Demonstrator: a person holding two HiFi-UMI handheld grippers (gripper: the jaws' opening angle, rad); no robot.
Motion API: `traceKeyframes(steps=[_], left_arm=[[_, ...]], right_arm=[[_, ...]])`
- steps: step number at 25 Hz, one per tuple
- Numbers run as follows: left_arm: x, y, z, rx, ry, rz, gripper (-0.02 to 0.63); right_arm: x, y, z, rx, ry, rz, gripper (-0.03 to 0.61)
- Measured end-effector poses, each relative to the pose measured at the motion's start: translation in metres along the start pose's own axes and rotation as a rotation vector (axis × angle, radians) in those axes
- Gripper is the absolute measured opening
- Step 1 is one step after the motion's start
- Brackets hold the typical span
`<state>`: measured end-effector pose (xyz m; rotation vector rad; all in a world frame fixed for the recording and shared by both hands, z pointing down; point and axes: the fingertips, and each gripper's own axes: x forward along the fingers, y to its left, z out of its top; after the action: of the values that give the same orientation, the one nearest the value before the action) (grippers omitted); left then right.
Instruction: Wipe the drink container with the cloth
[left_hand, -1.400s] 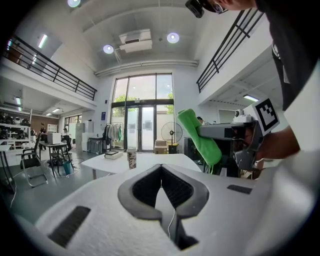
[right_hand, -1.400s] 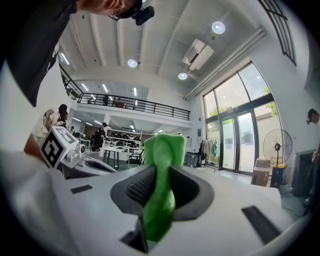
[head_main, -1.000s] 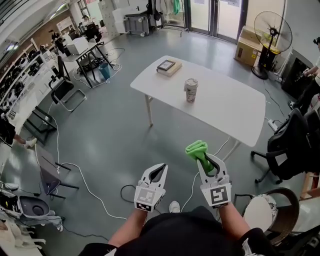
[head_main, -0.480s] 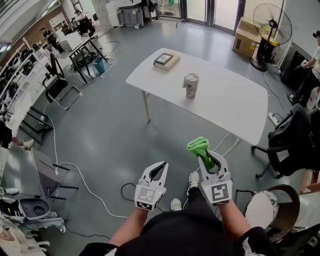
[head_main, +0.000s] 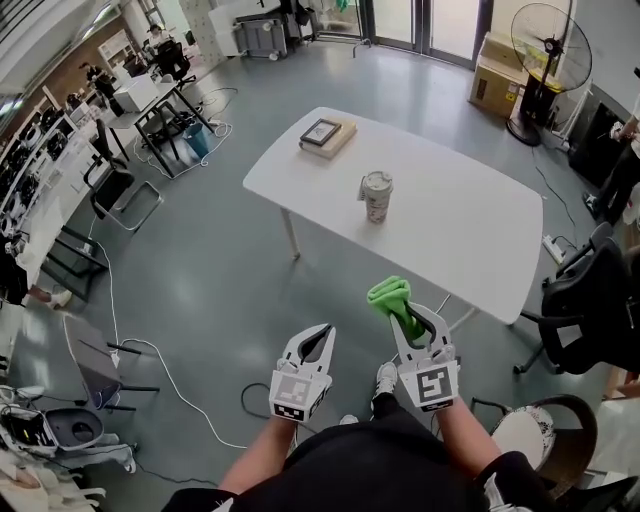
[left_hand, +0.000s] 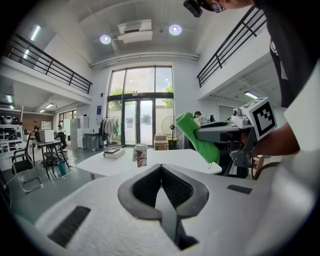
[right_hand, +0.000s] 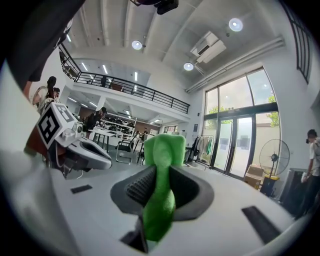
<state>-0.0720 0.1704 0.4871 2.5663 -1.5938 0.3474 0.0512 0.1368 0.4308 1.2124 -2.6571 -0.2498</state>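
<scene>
**Cloth in claw, cup out of reach**

We stand on the floor short of the worktop (head_main: 455, 225). The cup (head_main: 377, 196) stands upright near its middle, alone, well apart from both claws. A book (head_main: 325, 134) lies at the far corner, clear of the cup.

The right claw (head_main: 405, 312) pinches the green cloth (head_main: 390, 297). In the right gripper view a narrow fold of it runs down between the jaws, and the bulk bunches up past the tips. The left claw (head_main: 321, 334) is pressed together on nothing; its own view shows the tips meeting with only the distant worktop beyond.

We judge that the wipe has not begun and the approach comes first. Several things could go wrong from here:

- The cup looks light and nothing steadies it. A one-sided push from the cloth may slide it or tip it over, and we cannot tell whether it holds liquid.
- The left claw cannot brace the cup until it spreads. Closing too hard could then crush or squirt the cup.
- The cloth is caught by a thin fold only, so dragging it against the cup's side may pull it free.
- A cable (head_main: 180, 372) trails over the floor to our left, a snag for the feet.
</scene>
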Motion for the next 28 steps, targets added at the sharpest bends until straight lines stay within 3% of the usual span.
traceKeyframes(steps=[9,14,18,28], left_arm=[[0.07,0.016,0.02,-0.001,0.022,0.055,0.014],[0.091,0.021,0.021,-0.001,0.031,0.097,0.014],[0.098,0.034,0.015,-0.022,0.044,0.134,0.014],[0.132,0.078,0.014,-0.058,0.032,0.133,0.014]], right_arm=[[0.046,-0.055,-0.01,-0.025,0.01,0.079,0.089],[0.062,-0.078,-0.026,-0.125,0.022,0.119,0.089],[0.08,-0.085,-0.029,-0.132,0.012,0.132,0.089],[0.138,-0.093,-0.037,-0.373,0.075,0.144,0.089]])
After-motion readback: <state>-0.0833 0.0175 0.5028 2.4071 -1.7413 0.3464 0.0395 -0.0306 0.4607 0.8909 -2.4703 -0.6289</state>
